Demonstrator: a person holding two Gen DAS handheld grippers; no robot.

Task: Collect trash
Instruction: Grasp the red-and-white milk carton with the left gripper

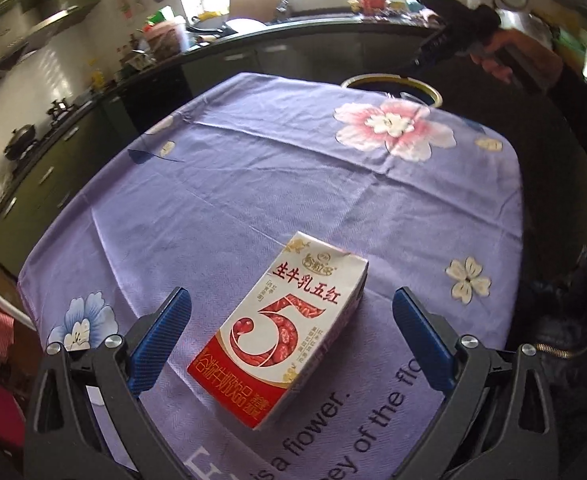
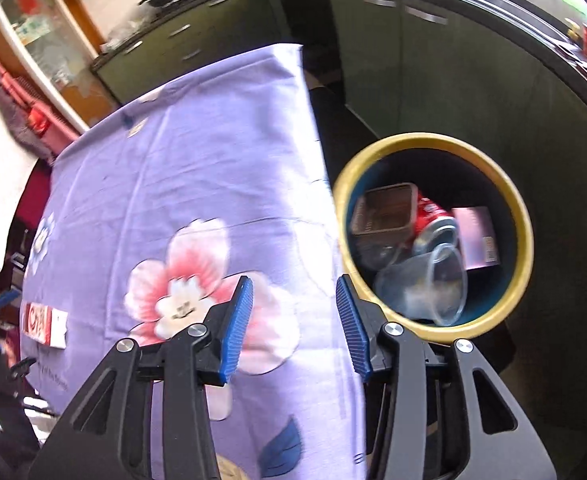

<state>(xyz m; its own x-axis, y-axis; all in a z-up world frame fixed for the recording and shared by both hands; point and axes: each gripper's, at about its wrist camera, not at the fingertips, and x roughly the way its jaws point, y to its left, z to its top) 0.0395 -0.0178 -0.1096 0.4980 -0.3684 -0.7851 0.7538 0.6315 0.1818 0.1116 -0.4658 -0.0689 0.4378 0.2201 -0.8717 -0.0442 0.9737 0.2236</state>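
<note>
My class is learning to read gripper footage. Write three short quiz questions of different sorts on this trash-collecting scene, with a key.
1. True or false: the left gripper has closed on the milk carton.
2. Which lies in the bin? A) red can B) banana peel C) spoon
3. Fill in: the bin's rim is ____.

Key: 1. False: its jaws stand open either side of the carton, which lies on the purple tablecloth. 2. A, the red can, beside a clear plastic cup. 3. Yellow.
</note>
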